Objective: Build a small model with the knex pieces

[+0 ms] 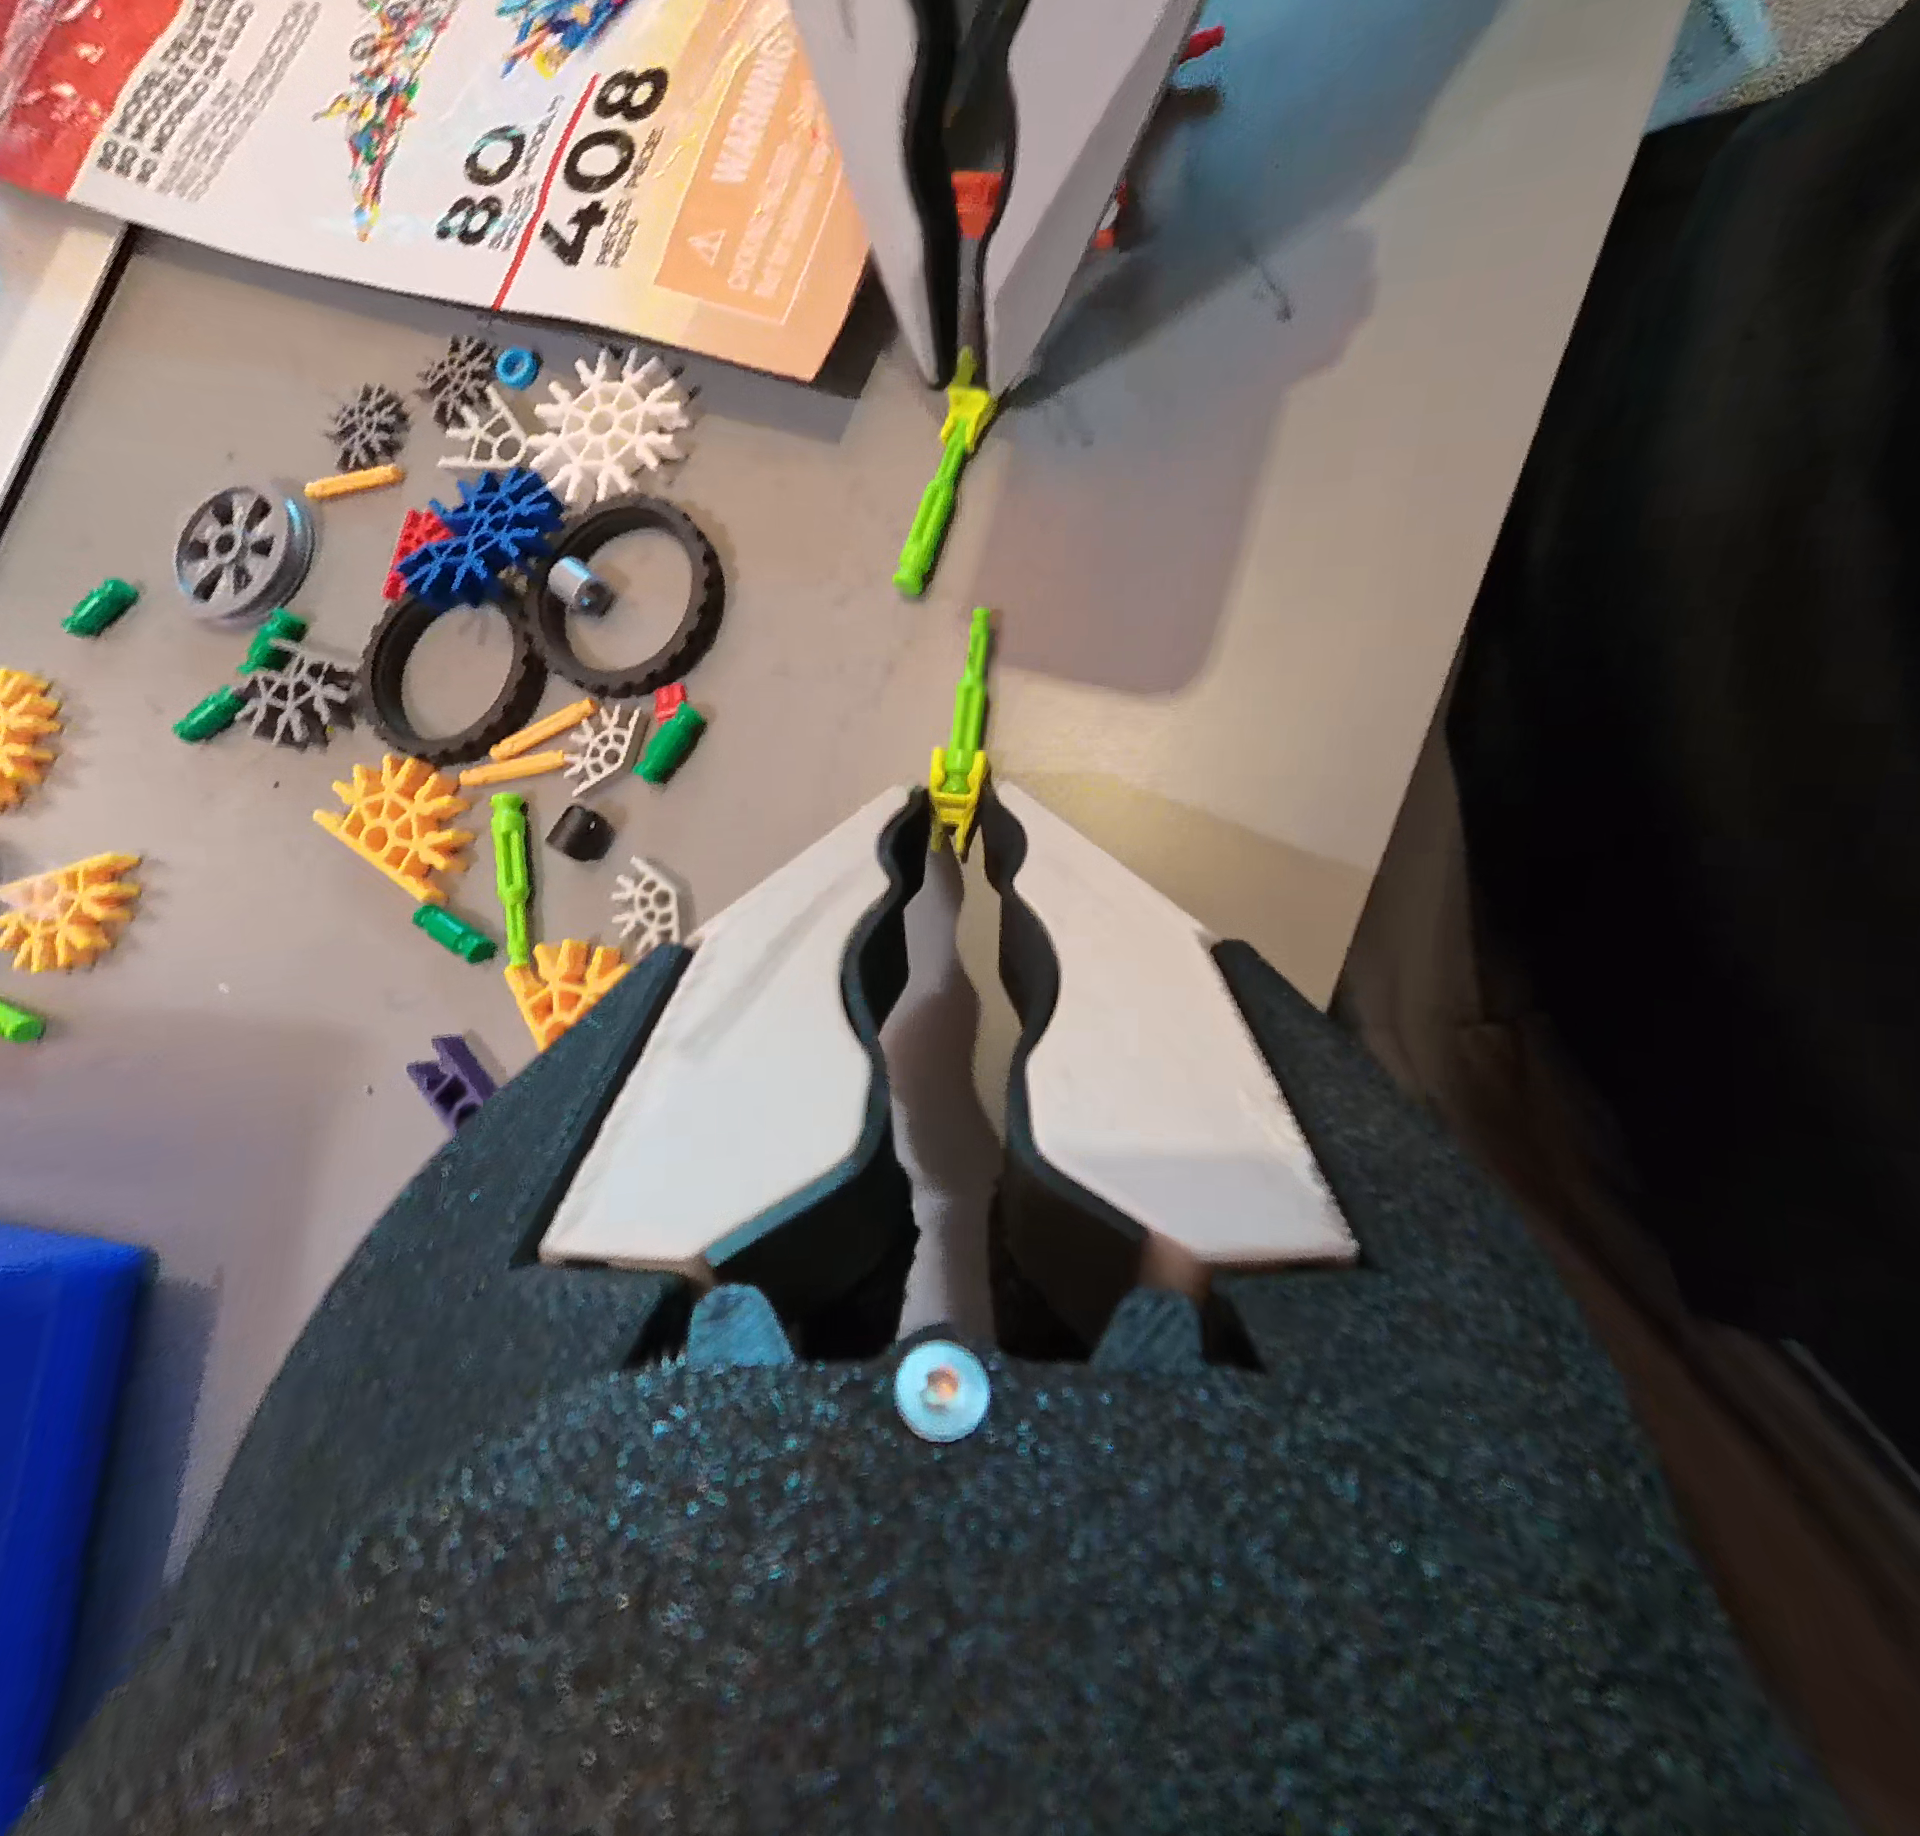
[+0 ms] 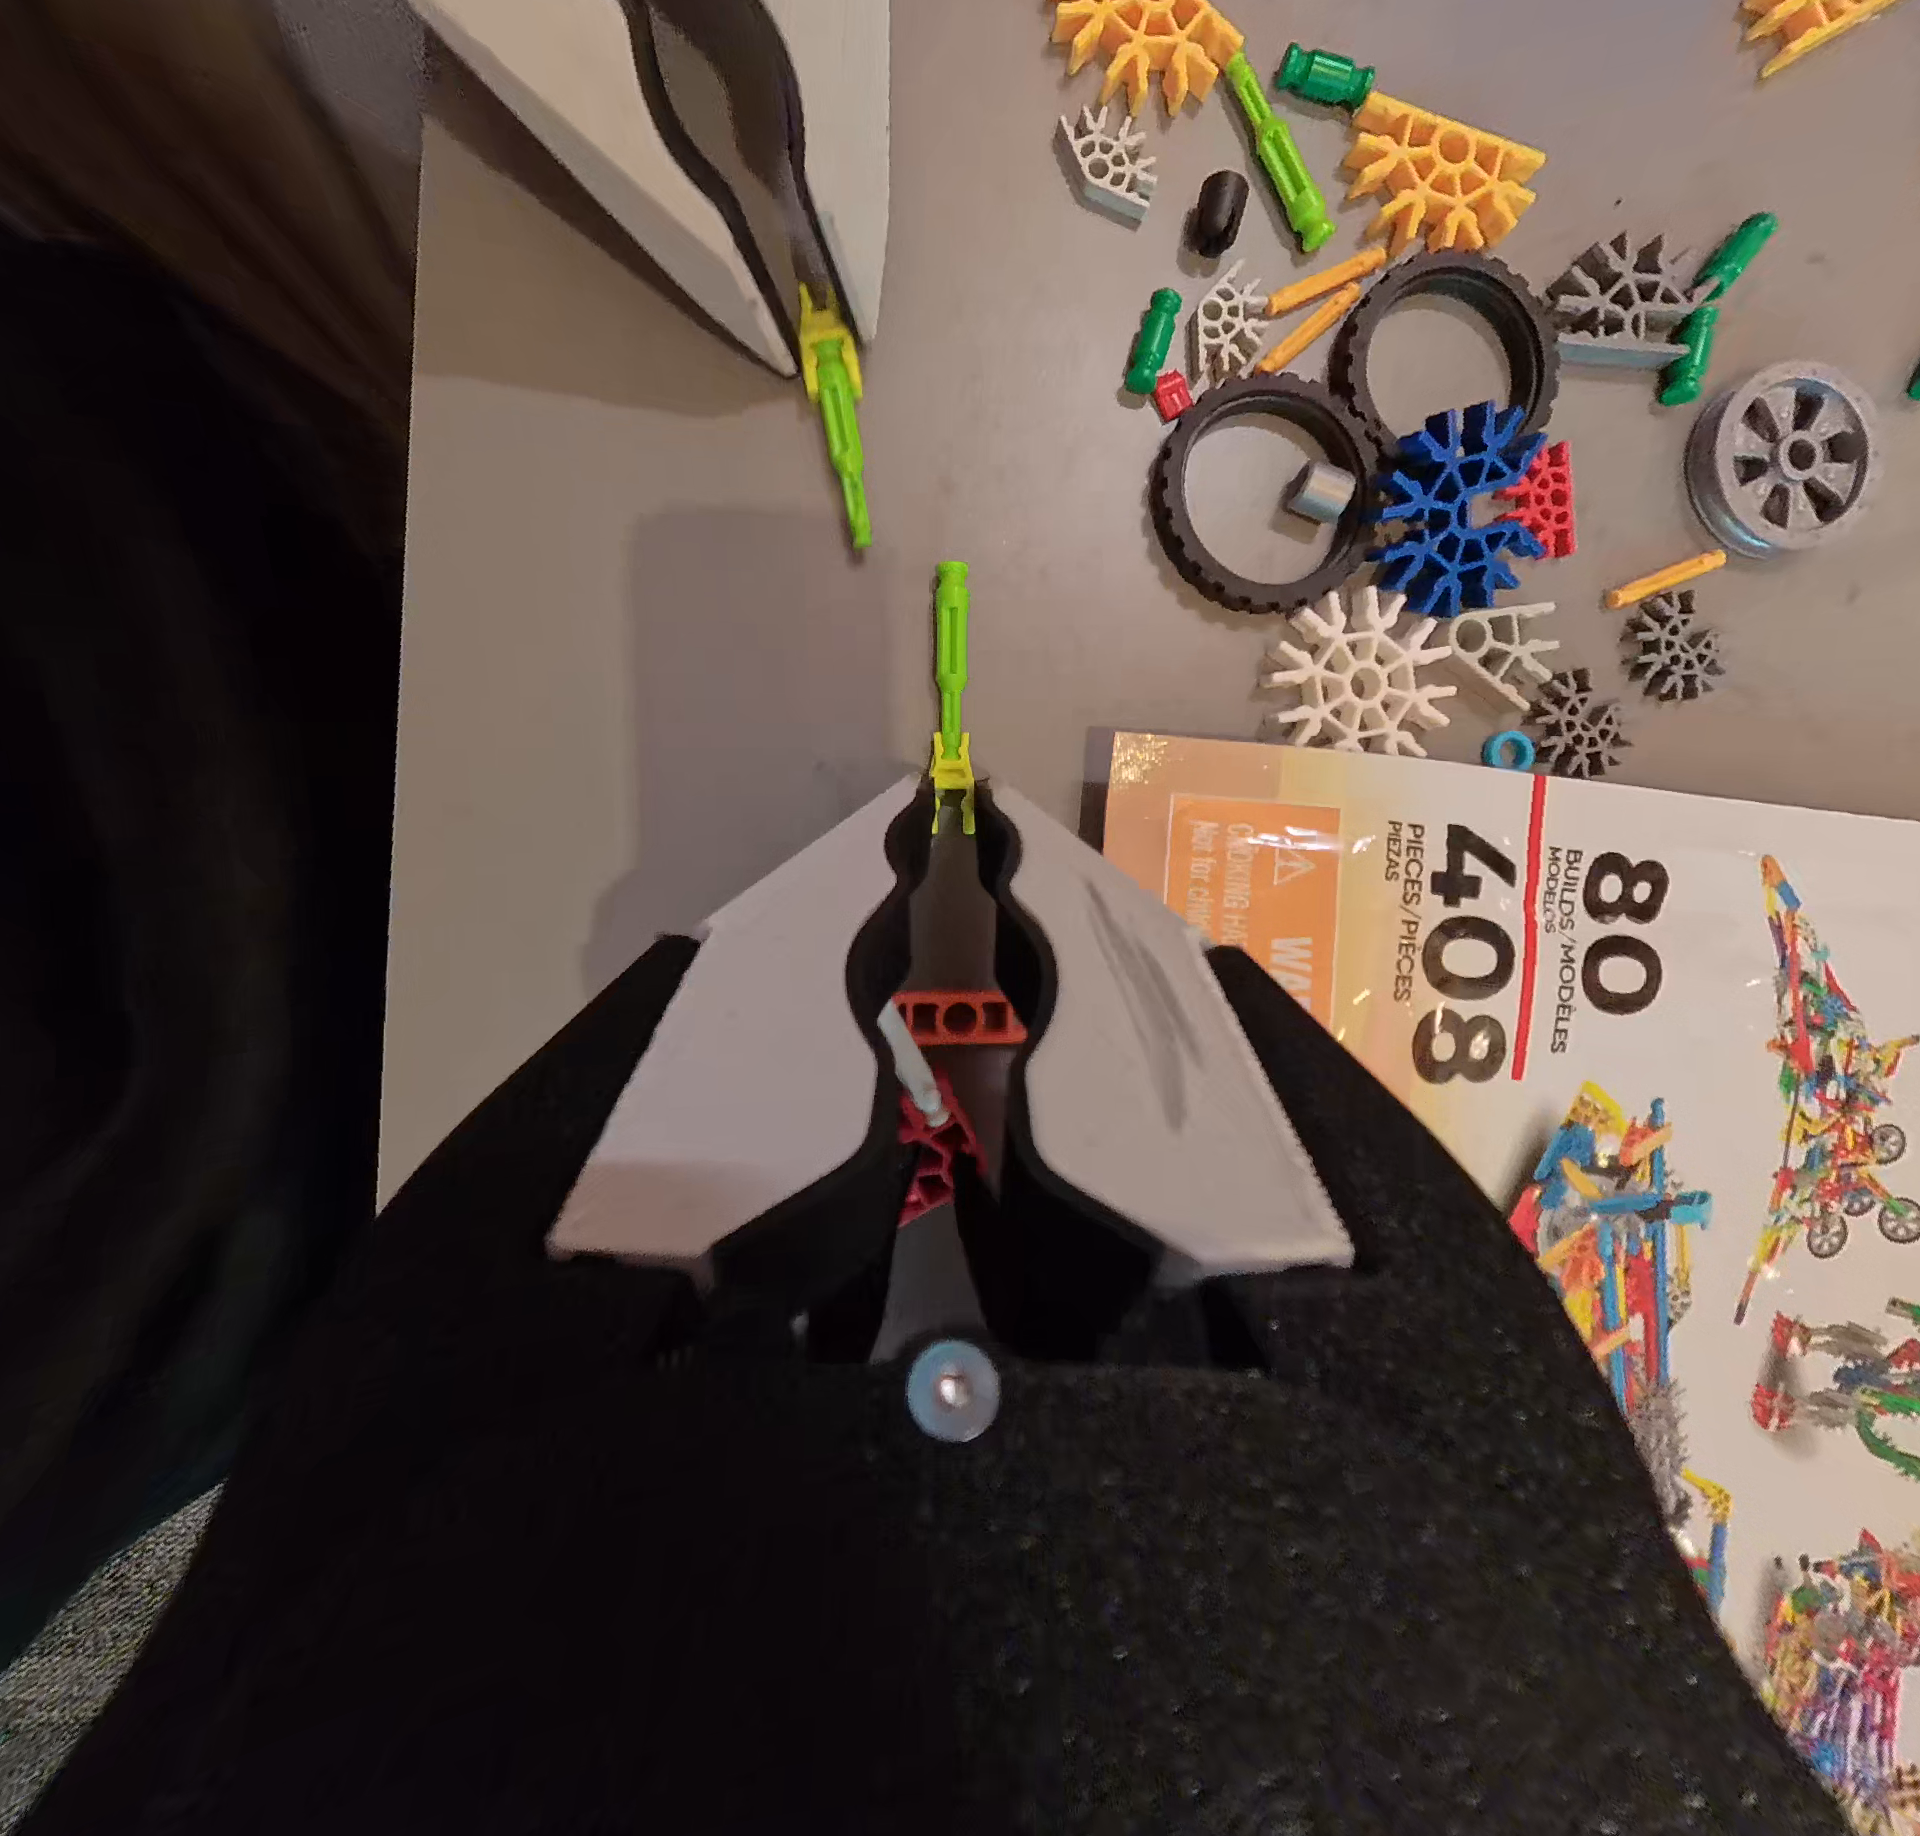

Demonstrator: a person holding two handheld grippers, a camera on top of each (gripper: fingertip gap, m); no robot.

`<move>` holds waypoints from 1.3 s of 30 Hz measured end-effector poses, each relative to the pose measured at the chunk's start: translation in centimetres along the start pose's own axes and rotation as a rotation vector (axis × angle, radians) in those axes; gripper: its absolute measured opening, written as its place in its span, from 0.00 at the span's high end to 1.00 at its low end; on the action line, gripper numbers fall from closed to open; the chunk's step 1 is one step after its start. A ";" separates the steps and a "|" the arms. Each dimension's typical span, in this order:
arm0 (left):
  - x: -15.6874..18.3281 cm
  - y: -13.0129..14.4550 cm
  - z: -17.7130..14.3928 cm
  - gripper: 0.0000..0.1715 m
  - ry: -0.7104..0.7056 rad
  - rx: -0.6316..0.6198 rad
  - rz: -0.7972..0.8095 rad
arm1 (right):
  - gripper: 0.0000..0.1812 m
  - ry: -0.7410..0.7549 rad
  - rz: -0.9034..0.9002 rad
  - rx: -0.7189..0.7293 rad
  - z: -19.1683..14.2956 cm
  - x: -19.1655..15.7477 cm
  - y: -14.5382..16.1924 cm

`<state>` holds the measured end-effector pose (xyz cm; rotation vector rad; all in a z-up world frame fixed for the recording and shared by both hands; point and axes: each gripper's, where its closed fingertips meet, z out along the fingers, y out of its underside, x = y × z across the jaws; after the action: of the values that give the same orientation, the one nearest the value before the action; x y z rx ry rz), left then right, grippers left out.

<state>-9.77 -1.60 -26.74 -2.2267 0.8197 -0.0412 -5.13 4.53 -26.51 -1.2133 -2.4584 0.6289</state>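
Over the worktop: two claws are facing tip to tip.
Left claw: gripping a yellow clip with green rod.
Right claw: pinching a second clip and rod.
Rod tips: sitting near, apart.
Loose pieces: lying beside a printed sheet.

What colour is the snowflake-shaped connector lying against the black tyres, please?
Blue, clearest in the right wrist view.

2 black tyres, 1 white snowflake connector

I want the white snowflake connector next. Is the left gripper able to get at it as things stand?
Probably not yet: the left gripper is shut on a lime rod piece. The white snowflake connector lies uncovered on the grey table, so the path looks free.
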 end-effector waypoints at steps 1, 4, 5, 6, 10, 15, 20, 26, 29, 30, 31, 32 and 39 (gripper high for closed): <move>-0.2 0.2 -0.1 0.95 -0.011 -0.001 -0.013 | 0.96 0.001 0.000 0.002 -0.1 0.0 0.1; -0.6 0.3 -0.1 0.95 -0.035 0.000 -0.048 | 0.97 0.006 -0.001 0.007 -0.2 -0.1 0.3; -0.7 0.3 -0.1 0.95 -0.043 0.001 -0.060 | 0.97 0.004 -0.002 0.010 -0.3 -0.2 0.4; -0.8 0.3 0.0 0.95 -0.045 0.003 -0.072 | 0.96 0.003 0.000 0.013 -0.3 -0.2 0.4; -1.2 0.3 0.1 0.95 -0.073 -0.002 -0.094 | 0.96 0.003 0.003 0.028 -0.4 -0.3 0.5; -1.4 0.5 -0.2 0.93 -0.069 0.001 -0.131 | 0.96 0.000 0.009 0.048 -0.6 -0.2 0.7; -1.3 0.8 -0.4 0.92 -0.060 -0.004 -0.154 | 0.94 -0.011 0.008 0.045 -0.5 -0.5 1.1; -1.0 0.7 -0.3 0.91 -0.041 -0.004 -0.165 | 0.94 -0.037 0.005 0.056 -0.5 -1.0 1.1; -0.5 0.5 -0.3 0.91 -0.021 -0.003 -0.160 | 0.94 -0.029 0.011 0.065 -0.8 -0.7 1.1; -0.4 0.5 -0.3 0.91 -0.017 -0.002 -0.158 | 0.94 -0.026 0.013 0.066 -0.9 -0.6 1.2; -0.4 0.5 -0.3 0.91 -0.017 -0.004 -0.152 | 0.94 -0.026 0.015 0.068 -0.9 -0.6 1.2; -0.4 0.5 -0.4 0.90 -0.024 -0.007 -0.144 | 0.93 -0.023 0.015 0.069 -1.0 -0.5 1.2; -0.4 0.7 -1.0 0.90 -0.040 -0.004 -0.159 | 0.92 -0.034 0.016 0.066 -0.9 -0.8 1.3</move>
<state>-10.71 -2.37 -26.40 -2.2849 0.6209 -0.0706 -3.42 4.82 -26.53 -1.2071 -2.4376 0.7351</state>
